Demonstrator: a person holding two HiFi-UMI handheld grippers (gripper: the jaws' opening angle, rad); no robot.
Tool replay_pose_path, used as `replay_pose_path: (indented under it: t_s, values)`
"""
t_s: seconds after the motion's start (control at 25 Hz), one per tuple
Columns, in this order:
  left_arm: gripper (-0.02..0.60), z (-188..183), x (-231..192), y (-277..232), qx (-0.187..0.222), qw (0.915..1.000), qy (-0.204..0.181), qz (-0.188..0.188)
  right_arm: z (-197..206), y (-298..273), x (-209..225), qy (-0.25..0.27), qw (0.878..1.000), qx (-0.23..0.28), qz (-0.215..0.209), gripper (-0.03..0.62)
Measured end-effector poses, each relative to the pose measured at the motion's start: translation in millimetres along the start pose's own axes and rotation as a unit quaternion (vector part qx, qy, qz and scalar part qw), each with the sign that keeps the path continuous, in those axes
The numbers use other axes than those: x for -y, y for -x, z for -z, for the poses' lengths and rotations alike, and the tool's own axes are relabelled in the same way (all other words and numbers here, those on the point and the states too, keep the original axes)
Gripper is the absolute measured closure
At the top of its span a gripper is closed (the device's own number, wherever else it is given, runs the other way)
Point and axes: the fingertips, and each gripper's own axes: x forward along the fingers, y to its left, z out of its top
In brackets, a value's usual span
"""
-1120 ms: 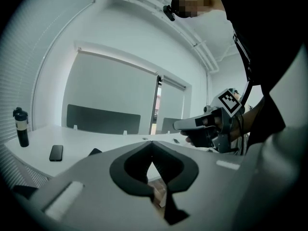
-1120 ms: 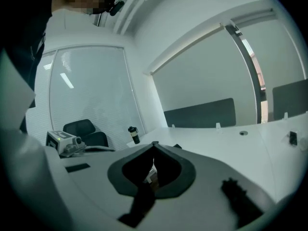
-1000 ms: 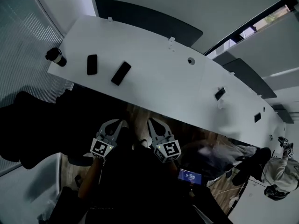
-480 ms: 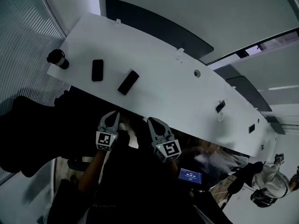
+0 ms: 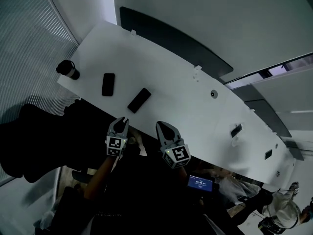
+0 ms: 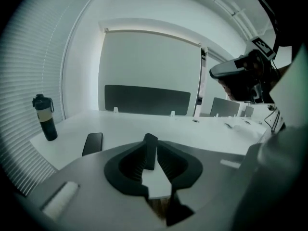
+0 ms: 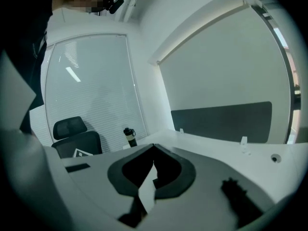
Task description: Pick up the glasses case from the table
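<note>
Glasses case (image 5: pixel 139 100): black, oblong, matte, with rounded ends. It lies flat on the smooth white table (image 5: pixel 186 92) near the front edge, beside a flat black phone (image 5: pixel 108 84). Left gripper (image 5: pixel 121 123) is short of that edge; its jaws have just been opening to a narrow slit, with nothing between them. Right gripper (image 5: pixel 163 127) is clenched and empty.

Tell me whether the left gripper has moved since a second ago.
Yes. The left gripper has come forward to the near edge of the table, closer to the glasses case. Its jaws have just been opening, with nothing between them.
</note>
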Motion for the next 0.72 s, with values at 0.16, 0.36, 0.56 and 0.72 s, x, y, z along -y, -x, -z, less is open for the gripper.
replay_pose_path:
  t_s: [0.16,0.36,0.56,0.72]
  values:
    - [0.466,7,5,-35,-0.051,0.9987,-0.004,-0.008,-21,-5,41,-0.016,1.0,0.02,0.0,0.586]
    - [0.349,14,17,-82,-0.125,0.992,0.005,-0.019,-11,-3,100,-0.05,0.999,0.015,0.004,0.586]
    - [0.219,30,11,-127,-0.222,0.9746,0.005,-0.029,3,-3,145,-0.078,0.997,0.003,0.019,0.586]
    - [0.215,45,0,-148,-0.297,0.955,-0.006,-0.003,7,5,172,-0.097,0.994,-0.007,0.053,0.586]
